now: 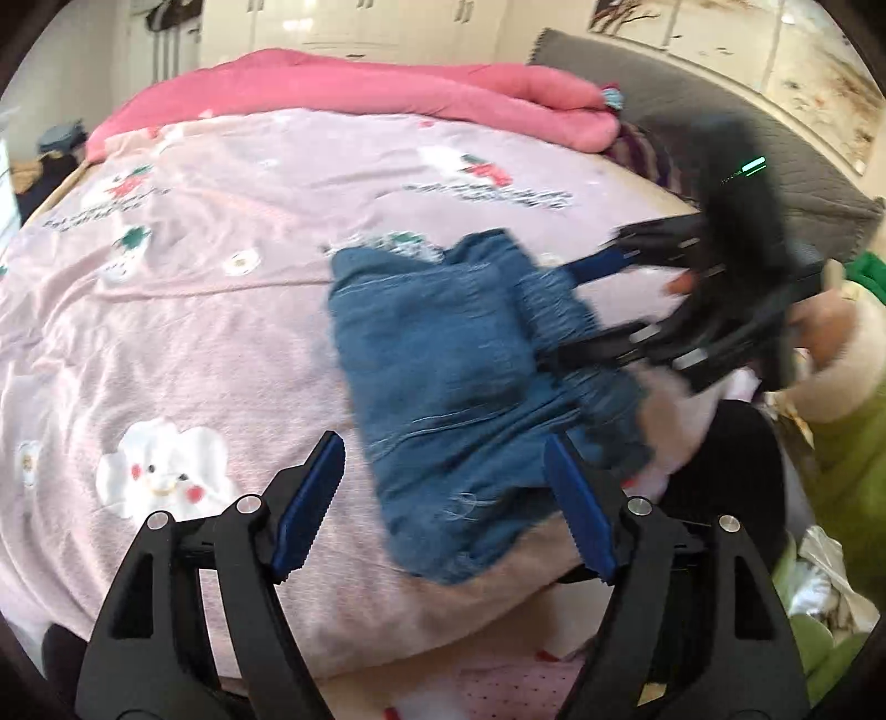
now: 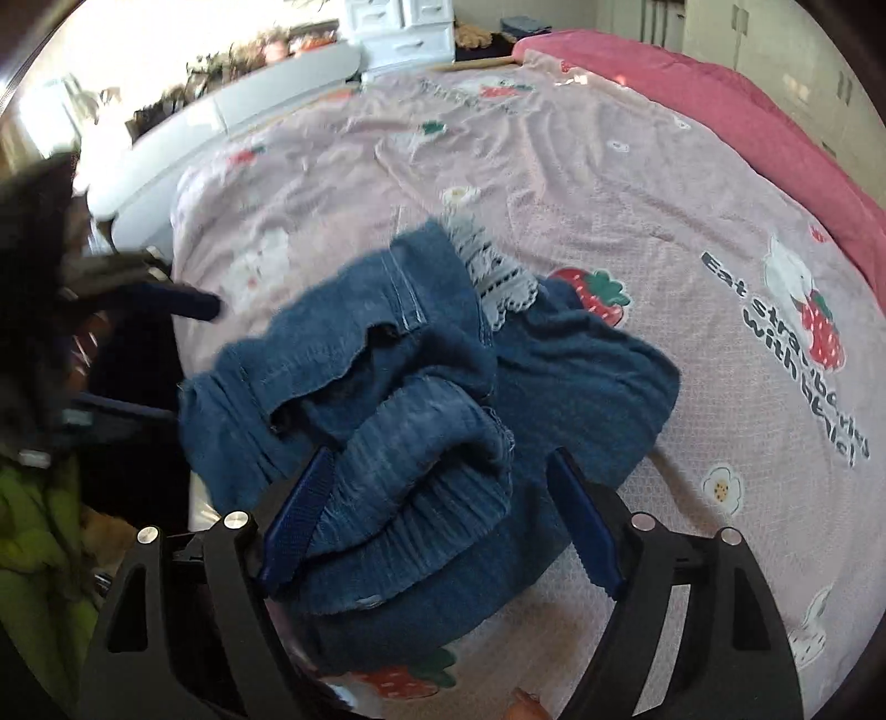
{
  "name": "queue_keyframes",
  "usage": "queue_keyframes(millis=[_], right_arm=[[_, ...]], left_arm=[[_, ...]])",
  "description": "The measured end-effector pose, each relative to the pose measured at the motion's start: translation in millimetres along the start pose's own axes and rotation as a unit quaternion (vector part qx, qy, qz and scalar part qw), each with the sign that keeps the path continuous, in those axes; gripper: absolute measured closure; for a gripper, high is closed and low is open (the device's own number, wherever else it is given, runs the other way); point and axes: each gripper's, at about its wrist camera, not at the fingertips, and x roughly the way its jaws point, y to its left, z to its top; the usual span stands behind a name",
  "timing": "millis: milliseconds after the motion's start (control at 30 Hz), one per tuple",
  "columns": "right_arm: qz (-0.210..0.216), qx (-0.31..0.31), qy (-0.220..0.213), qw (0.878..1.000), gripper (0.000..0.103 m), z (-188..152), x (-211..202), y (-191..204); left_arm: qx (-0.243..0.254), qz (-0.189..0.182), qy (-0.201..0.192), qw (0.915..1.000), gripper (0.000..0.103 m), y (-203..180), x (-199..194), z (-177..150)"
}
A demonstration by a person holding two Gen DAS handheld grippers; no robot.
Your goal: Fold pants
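The blue denim pants (image 1: 443,376) lie bunched and partly folded on the pink bedspread (image 1: 194,310) near the bed's front edge. In the right wrist view the pants (image 2: 421,399) show a gathered waistband and white lace trim. My left gripper (image 1: 443,498) is open, its jaws wide apart just before the pants' near edge, holding nothing. My right gripper (image 2: 437,520) is open, its jaws straddling the ribbed waistband without closing on it. The right gripper also shows blurred in the left wrist view (image 1: 581,310), and the left gripper shows blurred in the right wrist view (image 2: 194,354).
A pink quilt (image 1: 387,94) lies rolled along the far side of the bed. A grey headboard (image 1: 720,127) stands at the right. Green clothing (image 1: 841,443) and the person's body are beside the bed. White furniture (image 2: 404,27) stands beyond the bed.
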Motion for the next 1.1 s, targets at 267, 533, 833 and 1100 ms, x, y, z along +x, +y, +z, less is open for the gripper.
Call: queue_keyframes(millis=[267, 533, 833, 1100], right_arm=[[0.010, 0.032, -0.065, 0.997, 0.036, 11.6, -30.3, 6.3], [-0.001, 0.044, -0.008, 0.999, 0.051, 39.2, 16.1, 11.7], [-0.055, 0.049, 0.031, 0.997, 0.048, 27.6, 49.4, -4.4], [-0.055, 0.069, 0.023, 0.996, 0.034, 25.0, 45.1, -10.7]], left_arm=[[0.004, 0.012, 0.017, 0.9998, 0.036, -0.9, 8.9, -2.5], [0.023, -0.032, 0.012, 0.9991, 0.036, -24.1, -3.2, -9.6], [0.043, -0.059, 0.032, 0.9968, 0.036, -40.2, 2.7, -17.8], [0.049, -0.067, 0.044, 0.9956, 0.036, -45.6, 3.2, -22.2]])
